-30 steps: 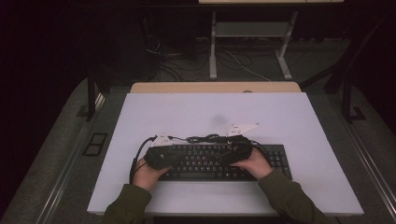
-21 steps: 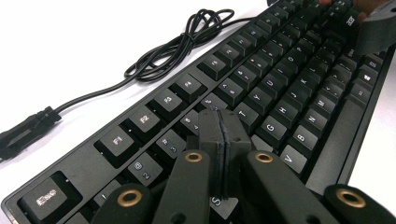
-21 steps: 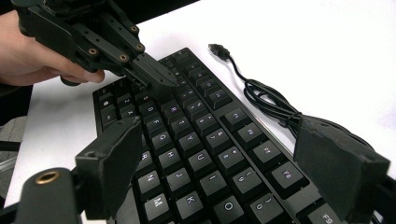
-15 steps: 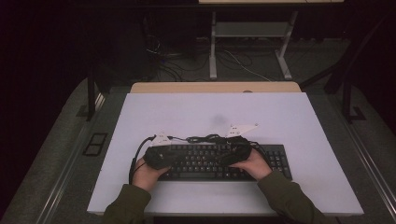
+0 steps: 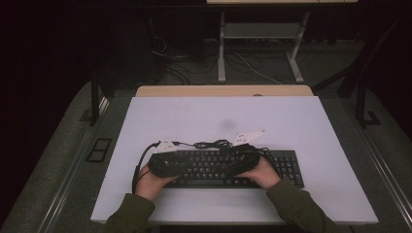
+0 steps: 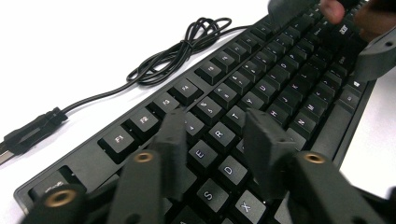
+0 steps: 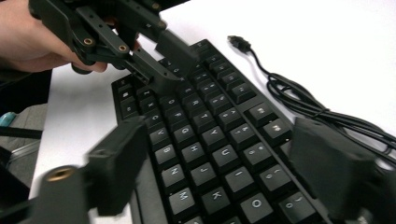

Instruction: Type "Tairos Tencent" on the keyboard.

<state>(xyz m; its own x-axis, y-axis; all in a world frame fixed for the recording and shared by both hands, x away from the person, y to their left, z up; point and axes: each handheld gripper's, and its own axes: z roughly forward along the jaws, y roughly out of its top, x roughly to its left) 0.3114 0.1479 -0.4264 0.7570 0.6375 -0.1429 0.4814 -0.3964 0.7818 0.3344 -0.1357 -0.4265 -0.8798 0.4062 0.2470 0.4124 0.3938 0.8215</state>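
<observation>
A black keyboard point(image 5: 218, 167) lies along the front of the white table point(image 5: 218, 116), its cable point(image 5: 214, 143) coiled behind it. My left gripper point(image 5: 187, 167) hovers low over the left keys. In the left gripper view my left gripper point(image 6: 217, 119) is open over the letter keys point(image 6: 261, 84), its jaws having just been opening with nothing gripped. My right gripper point(image 5: 228, 170) is over the middle keys. In the right gripper view my right gripper point(image 7: 219, 140) stands wide across the keyboard point(image 7: 210, 130), front edge to back edge. Its jaws have just been closing a little, and no pad visibly presses.
The cable's loose USB plug point(image 6: 28, 133) rests on the table behind the keyboard's left end. A wooden strip point(image 5: 223, 91) runs along the table's far edge. The other gripper point(image 7: 159, 51) and its hand sit close over the same keys.
</observation>
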